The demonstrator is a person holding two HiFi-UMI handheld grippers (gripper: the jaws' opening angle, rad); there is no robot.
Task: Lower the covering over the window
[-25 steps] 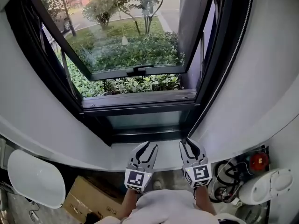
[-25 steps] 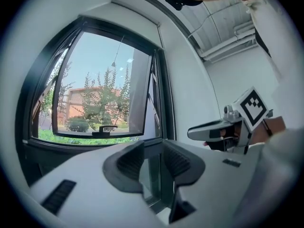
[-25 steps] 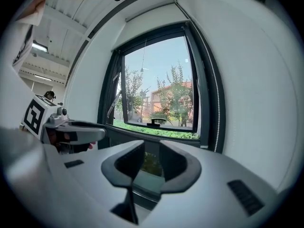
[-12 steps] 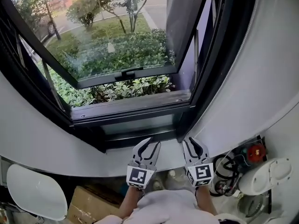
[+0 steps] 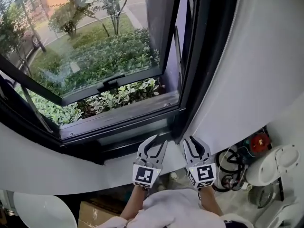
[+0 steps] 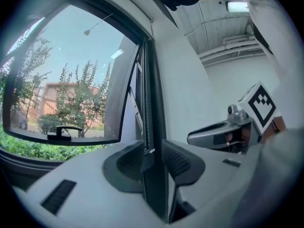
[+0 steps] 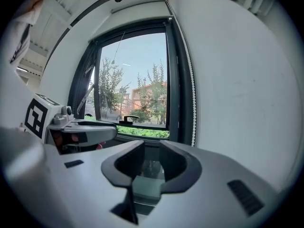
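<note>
While window (image 5: pixel 95 56) stands uncovered, sash tilted outward over green hedge (image 5: pixel 118 95), I cannot make out covering itself. White wall (image 5: pixel 266 70) right of dark frame. Bead chain (image 7: pixel 192 118) hangs along frame's right edge. My left tongs (image 5: pixel 154 146) and right tongs (image 5: pixel 195 146) side by side below sill, both released, jaws apart, gripping nothing. Black sash handle (image 5: pixel 110 83). Black-and-white square markers (image 5: pixel 144 175) on tong cubes.

Window (image 5: pixel 118 127) top cut off at upper edge, white round obj (image 5: pixel 42 217) clipped lower left, box (image 5: pixel 95 217) partly behind sleeve (image 5: pixel 164 212).
</note>
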